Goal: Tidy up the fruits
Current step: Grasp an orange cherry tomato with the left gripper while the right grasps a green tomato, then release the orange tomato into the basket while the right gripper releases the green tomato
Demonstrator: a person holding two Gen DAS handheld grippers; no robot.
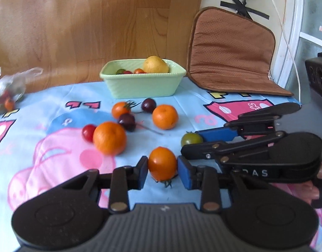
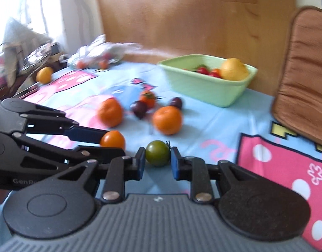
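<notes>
Cloth [image 1: 182, 105] lies bare between fruit and dish [image 1: 140, 84].

Black hand-held gripper [image 1: 162, 169], blue pads [image 1: 143, 173]

1. Setting: home, lived-in room, likely dining or living area.
2. Table under child's cartoon tablecloth [image 1: 56, 96], pink and light blue.
3. Brown padded seat cushion [image 1: 230, 52] propped against wall.
4. Wood-grain panel [image 1: 87, 21] behind table.
5. Wall charger with white cable [image 1: 287, 42].
6. Curtained window [image 2: 34, 4]; household clutter below.
</notes>
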